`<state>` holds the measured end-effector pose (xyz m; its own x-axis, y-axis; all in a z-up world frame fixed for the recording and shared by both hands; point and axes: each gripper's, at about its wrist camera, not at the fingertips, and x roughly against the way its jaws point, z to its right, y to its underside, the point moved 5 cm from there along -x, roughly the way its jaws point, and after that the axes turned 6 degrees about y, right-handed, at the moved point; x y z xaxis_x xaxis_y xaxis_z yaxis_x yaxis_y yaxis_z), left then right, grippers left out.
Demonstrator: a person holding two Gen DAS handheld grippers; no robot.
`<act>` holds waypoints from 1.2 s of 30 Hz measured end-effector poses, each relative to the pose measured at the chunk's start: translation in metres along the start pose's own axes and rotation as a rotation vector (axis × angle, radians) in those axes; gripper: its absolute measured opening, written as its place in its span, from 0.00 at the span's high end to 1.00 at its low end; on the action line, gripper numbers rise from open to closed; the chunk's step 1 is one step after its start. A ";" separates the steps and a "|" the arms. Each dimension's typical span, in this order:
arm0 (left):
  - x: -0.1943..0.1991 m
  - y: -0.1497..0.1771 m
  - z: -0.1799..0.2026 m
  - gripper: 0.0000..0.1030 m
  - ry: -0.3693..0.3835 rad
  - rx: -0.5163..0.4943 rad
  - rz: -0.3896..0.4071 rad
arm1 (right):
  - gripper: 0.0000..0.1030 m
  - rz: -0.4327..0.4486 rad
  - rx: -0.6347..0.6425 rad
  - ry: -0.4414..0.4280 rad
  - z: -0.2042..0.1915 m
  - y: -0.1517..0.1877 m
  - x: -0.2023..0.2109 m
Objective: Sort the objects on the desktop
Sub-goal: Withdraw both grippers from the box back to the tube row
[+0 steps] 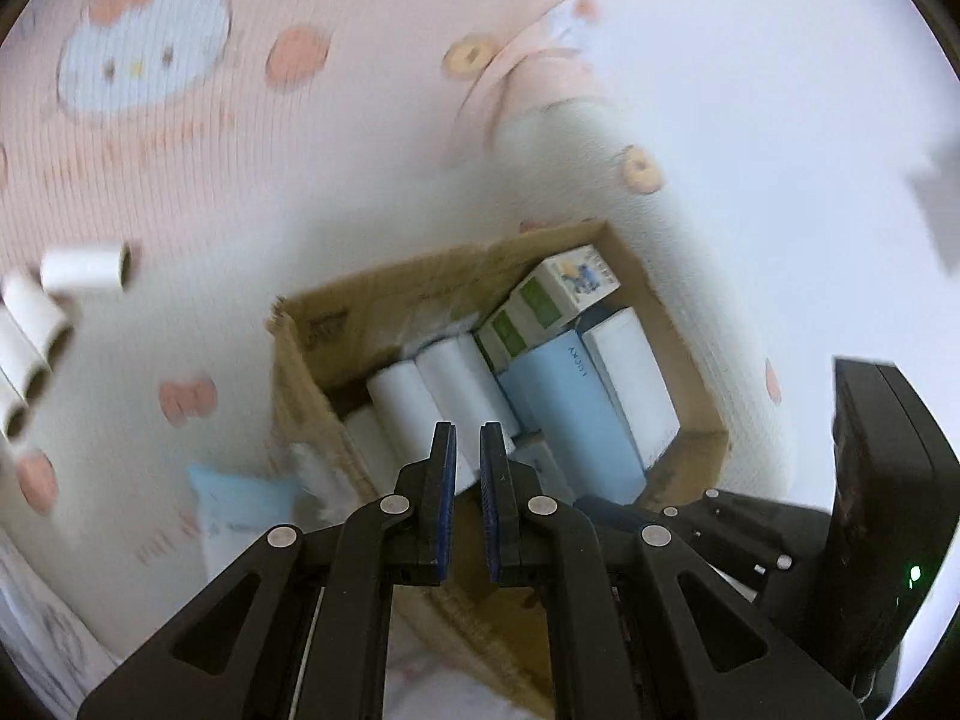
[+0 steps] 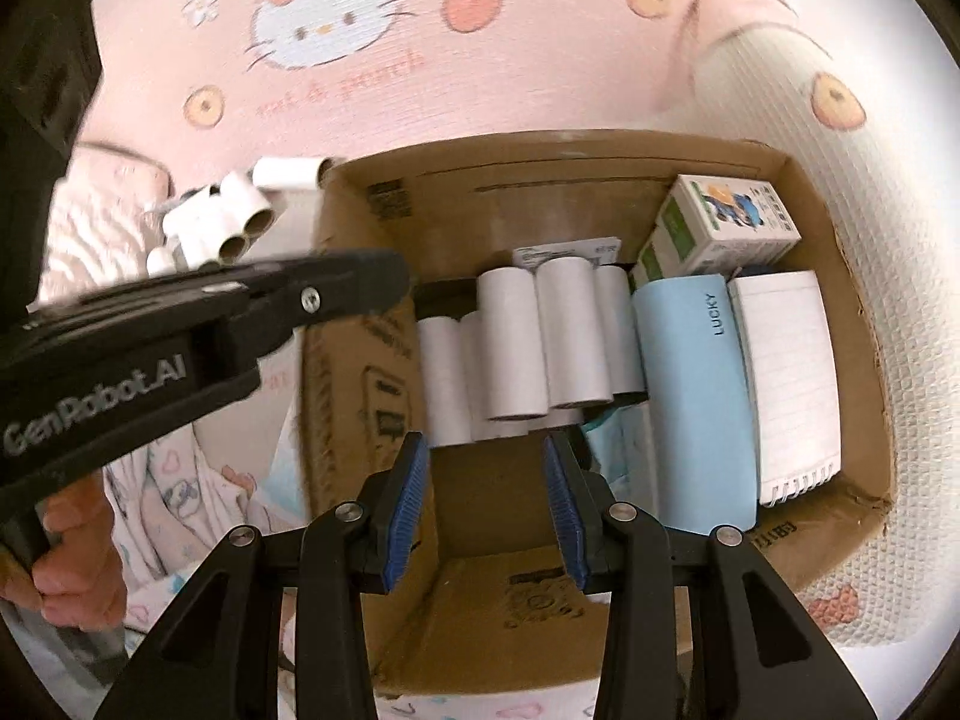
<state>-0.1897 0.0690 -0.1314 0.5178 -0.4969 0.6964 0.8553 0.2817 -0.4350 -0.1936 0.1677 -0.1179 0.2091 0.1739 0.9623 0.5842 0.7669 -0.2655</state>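
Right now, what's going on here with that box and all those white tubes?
A person is sorting desk items into an open brown cardboard box on a pink cartoon-print cloth, using two handheld grippers. The box already holds white paper tubes, a pale blue booklet, a lined spiral notepad and a small green-and-white carton. More white tubes lie outside the box. The left gripper is shut and empty; the right gripper hangs open over the box, holding nothing.
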 end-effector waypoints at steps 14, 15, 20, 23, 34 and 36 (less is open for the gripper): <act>0.086 0.054 -0.046 0.91 -0.065 -0.169 0.189 | 0.65 0.067 -0.032 0.064 -0.031 0.018 0.005; 0.090 0.056 -0.050 0.91 -0.069 -0.175 0.198 | 0.65 0.084 -0.053 0.028 -0.034 0.019 0.009; 0.123 0.063 -0.075 0.91 -0.068 -0.174 0.252 | 0.61 0.156 -0.106 0.026 -0.040 0.026 0.032; 0.139 0.067 -0.094 0.91 -0.071 -0.137 0.277 | 0.47 0.226 -0.105 0.054 -0.047 0.026 0.042; 0.183 0.076 -0.161 0.86 -0.234 -0.055 0.348 | 0.31 0.360 0.025 0.081 -0.122 0.009 0.040; 0.188 0.077 -0.173 0.82 -0.251 -0.024 0.352 | 0.31 0.381 0.035 0.038 -0.140 0.004 0.035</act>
<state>-0.0300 -0.1446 -0.1330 0.7689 -0.1580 0.6195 0.6267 0.3778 -0.6815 -0.0738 0.0906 -0.0934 0.4353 0.4284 0.7918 0.4317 0.6725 -0.6012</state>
